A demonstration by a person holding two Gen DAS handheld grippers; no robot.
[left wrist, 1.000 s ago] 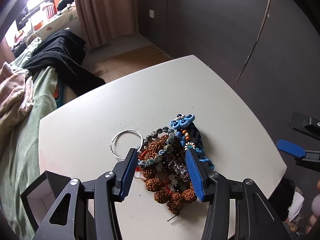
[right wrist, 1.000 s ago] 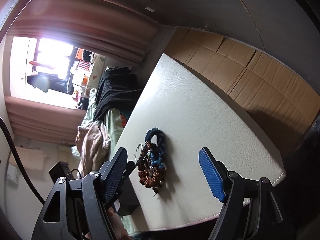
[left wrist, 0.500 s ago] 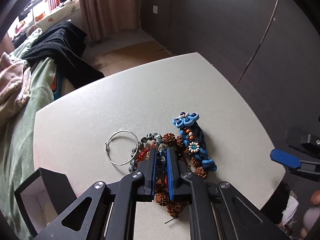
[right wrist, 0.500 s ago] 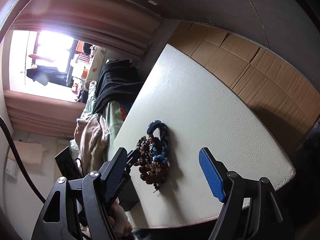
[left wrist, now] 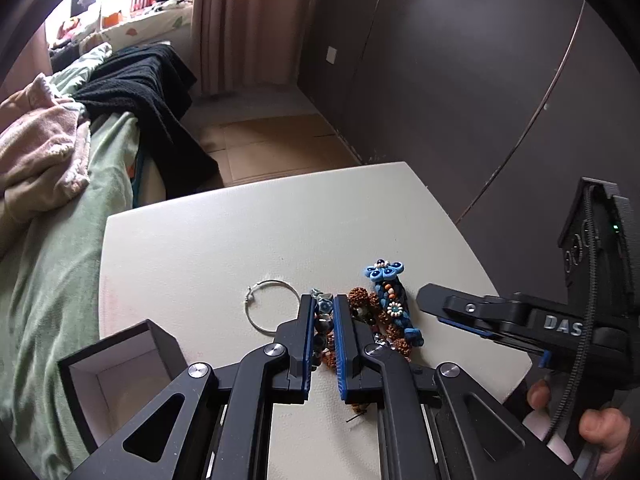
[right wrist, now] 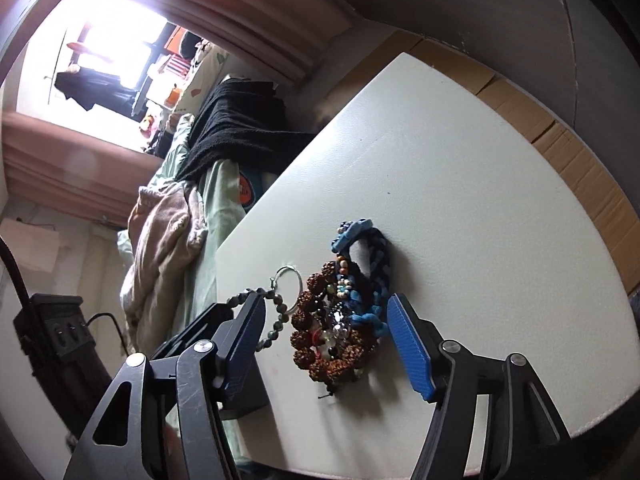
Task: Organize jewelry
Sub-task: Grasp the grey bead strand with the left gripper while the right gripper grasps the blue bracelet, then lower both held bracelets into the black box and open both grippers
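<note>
The left hand-held gripper (left wrist: pixel 323 320) has its 2 blue-padded jaws nearly together, pinched on a grey-green bead bracelet (left wrist: pixel 322 312) whose beads show in the narrow gap. In the right wrist view that same strand (right wrist: pixel 276 320) loops out from behind the black jaw at about 9 o'clock of the jewelry pile (right wrist: pixel 336 332).

The pile lies on the white table (left wrist: pixel 224 248), toward its near right corner. It holds a bracelet of rough brown seed beads (right wrist: pixel 316 316), clear and dark glassy beads, and a braided blue bracelet (right wrist: pixel 374 256) with a blue flower ornament (left wrist: pixel 383 271) at the pile's 12 o'clock. A thin silver hoop (left wrist: pixel 273 306) lies flat on the table at the pile's 9 o'clock, just beside it.

The right hand-held gripper (right wrist: pixel 324 344) is about half open and its jaws are closing, straddling the pile with 1 pad on each side; neither pad presses on the beads. Fingers (left wrist: pixel 600 426) grip its handle at the lower right of the left wrist view.

An open black box (left wrist: pixel 116 380) with a white inside sits at the table's near left edge, at 8 o'clock from the pile. A bed (left wrist: pixel 52 264) with a green cover, a pink blanket and a black garment runs along the table's left side.
</note>
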